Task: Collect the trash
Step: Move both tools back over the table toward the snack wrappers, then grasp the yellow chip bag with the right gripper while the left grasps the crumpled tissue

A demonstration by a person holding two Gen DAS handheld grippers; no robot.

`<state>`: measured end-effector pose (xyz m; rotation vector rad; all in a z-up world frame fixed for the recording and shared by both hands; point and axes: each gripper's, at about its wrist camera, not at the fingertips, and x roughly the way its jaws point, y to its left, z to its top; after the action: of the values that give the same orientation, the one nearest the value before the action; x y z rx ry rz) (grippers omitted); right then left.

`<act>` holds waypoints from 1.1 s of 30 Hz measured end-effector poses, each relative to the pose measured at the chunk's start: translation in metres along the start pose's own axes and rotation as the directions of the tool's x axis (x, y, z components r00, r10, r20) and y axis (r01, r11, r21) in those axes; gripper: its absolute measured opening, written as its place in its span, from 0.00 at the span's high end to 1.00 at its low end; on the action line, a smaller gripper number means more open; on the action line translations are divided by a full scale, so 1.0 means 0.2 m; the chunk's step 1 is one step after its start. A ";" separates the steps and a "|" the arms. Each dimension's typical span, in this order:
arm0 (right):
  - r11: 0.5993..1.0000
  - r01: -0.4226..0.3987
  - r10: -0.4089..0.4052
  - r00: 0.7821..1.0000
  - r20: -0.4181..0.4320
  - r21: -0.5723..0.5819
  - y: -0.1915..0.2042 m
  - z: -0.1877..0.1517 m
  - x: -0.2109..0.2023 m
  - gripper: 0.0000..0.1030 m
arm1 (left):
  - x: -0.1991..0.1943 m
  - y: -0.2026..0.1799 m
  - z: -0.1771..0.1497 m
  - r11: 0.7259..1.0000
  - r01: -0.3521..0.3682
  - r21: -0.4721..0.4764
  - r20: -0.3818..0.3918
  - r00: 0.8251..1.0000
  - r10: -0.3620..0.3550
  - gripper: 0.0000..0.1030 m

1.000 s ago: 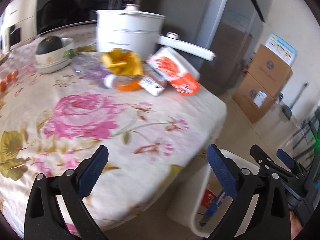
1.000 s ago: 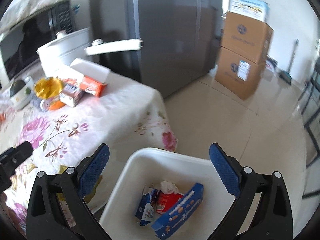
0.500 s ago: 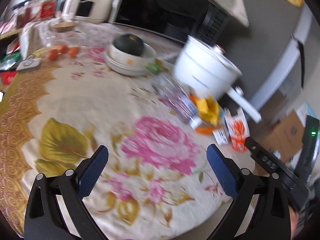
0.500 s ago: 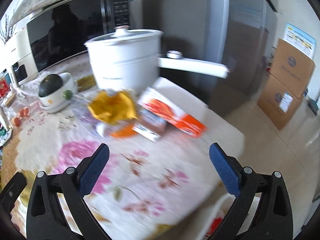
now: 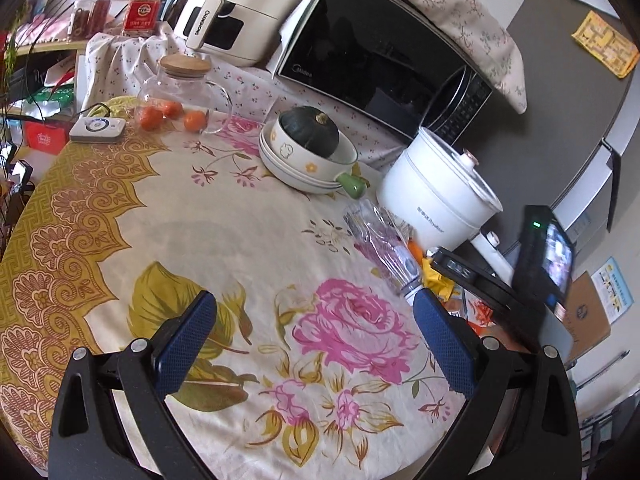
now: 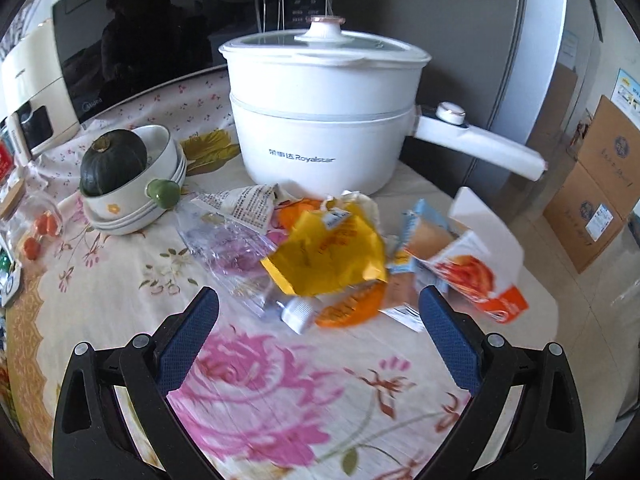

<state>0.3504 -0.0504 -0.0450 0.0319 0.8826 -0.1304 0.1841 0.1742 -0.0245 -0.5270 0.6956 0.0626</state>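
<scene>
The right gripper [image 6: 318, 320] hovered over the table [image 6: 280, 412] and its floral tablecloth, jaws spread wide and holding nothing, blue pads framing the heap of trash just ahead. Nearest lay a crushed clear plastic bottle [image 6: 236, 256] with a white cap, its cap end pointing toward the gripper. A crumpled yellow wrapper [image 6: 328, 256] sat on top of the heap, over an orange wrapper [image 6: 352, 308] that touched the bottle's cap. To the right stood an opened white-and-orange carton [image 6: 480, 268] with a pale blue packet [image 6: 420, 224] beside it (both near the table's edge). A crumpled printed paper wrapper [image 6: 240, 200] lay behind the bottle.

Behind the heap stood a white electric pot [image 6: 324, 120] with a glass lid and long handle, and to its left a dark green squash [image 6: 112, 160] sat in a stack of cream bowls [image 6: 160, 196]. A black microwave oven [image 6: 140, 40] filled the background, with stacked cardboard boxes [image 6: 600, 184] on the floor at far right.

The left gripper [image 5: 314, 336] was held further back over the pink rose print, jaws likewise spread and empty; from there the trash showed at the right, partly hidden by the other gripper's black body. Farther off stood a glass jar with a wooden lid [image 5: 180, 88], small orange fruits [image 5: 172, 114] at its base, and a cream air fryer [image 5: 236, 4].
</scene>
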 end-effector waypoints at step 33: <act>0.962 -0.271 0.270 0.963 0.027 0.035 -0.28 -0.12 0.04 0.92 | 0.22 -0.13 -0.03 0.999 0.042 -0.006 -0.066 0.997 -0.042 0.07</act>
<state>0.3304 -0.1041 -0.0656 0.1862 0.8459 0.1078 0.2204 0.1428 -0.0451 -0.5498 0.7493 0.0075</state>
